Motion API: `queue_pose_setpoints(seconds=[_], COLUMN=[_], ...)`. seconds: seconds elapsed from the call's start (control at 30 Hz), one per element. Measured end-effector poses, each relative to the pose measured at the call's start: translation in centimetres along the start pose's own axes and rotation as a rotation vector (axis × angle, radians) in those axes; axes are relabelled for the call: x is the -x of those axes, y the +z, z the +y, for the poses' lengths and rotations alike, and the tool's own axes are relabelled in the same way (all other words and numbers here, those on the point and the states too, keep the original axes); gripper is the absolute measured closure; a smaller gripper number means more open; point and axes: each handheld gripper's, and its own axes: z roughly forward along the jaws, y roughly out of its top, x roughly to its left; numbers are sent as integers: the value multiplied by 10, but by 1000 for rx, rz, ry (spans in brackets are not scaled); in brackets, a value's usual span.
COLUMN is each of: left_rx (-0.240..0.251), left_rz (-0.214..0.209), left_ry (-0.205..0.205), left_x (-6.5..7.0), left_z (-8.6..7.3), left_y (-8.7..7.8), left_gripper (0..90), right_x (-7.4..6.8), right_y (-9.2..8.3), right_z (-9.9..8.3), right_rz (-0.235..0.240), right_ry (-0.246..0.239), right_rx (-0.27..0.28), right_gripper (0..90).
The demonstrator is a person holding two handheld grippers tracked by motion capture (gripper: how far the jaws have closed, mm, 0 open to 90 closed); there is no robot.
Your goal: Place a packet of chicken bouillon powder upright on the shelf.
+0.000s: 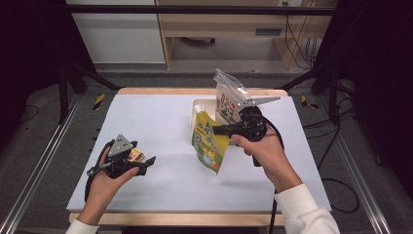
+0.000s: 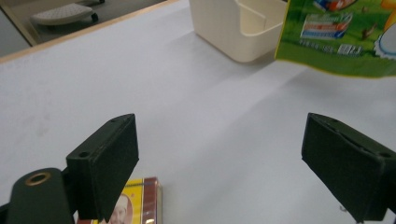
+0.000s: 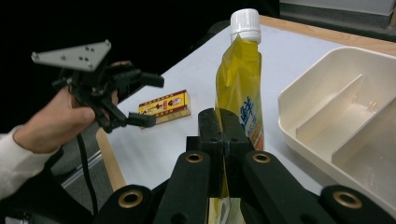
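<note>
pouch [image 2: 345, 37] runs off the left gripper view's top and right edges. small box [image 2: 135, 203] sits half under a jaw, cut by the bottom edge. tray [image 3: 345, 121] slips past the right gripper view's edge.

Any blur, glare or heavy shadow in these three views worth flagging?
High view: even light, dark surroundings, soft shadow under the pouch on the table. Left gripper view: near jaws slightly soft, pouch cropped at the top edge. Right gripper view: black background upper left, the tray bright but not blown out.
</note>
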Motion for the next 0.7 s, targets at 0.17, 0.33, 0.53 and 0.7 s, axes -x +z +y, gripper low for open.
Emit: queue_pose_setpoints(seconds=[0.17,0.33,0.53,0.7], left_rx=[5,-8,-16,-24], left_rz=[12,52,81,92], left_ry=[-14,-4,-29,-30], left_x=[-1,-1,-4,-4], left_z=[-15,-33,-46,-46], left_y=[-4,-12,-22,-18], left_gripper=[104,101,97,96], right_x=[4,2,-5,-10], right_y=[-3,-8,-16,-24], right_z=[0,1,8,17], right_rz=[-16,-17,-28,-25], right_ry=[41,83,115,141], right_rx=[31,91,159,237], right_gripper=[900,900,900,900])
